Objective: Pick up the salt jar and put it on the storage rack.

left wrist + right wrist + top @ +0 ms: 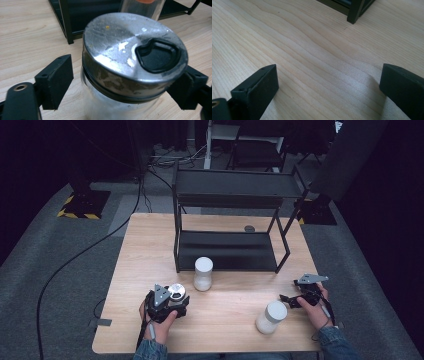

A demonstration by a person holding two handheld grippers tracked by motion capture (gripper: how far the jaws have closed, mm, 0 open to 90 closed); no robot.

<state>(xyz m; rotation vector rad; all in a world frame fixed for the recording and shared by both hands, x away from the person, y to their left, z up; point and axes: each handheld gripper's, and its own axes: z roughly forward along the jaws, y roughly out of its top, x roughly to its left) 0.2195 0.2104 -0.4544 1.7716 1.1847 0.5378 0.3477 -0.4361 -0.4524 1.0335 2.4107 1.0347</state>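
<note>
Left gripper [120,82]: jaws spread wide, one on each side of a glass jar with a metal lid [132,52]. Gap visible between the left jaw and the glass; the right jaw sits close under the lid's rim, contact not clear. Lid is scuffed silver with a black D-shaped flap; whitish smears inside the glass. In the high view this gripper [172,302] sits at the near-left of the wooden table [150,245], the lidded jar [177,292] at its front, upright.

Right gripper [327,87]: jaws wide apart, nothing between them, bare wood grain below. In the high view it [287,300] is at the near-right, pointing left, held by a hand in a denim sleeve [335,340].

A white canister [270,317] stands just beside the right gripper, nearer the table edge. A second white canister [203,273] stands near the front of the black two-tier rack [227,195], which takes up the table's far half
</note>
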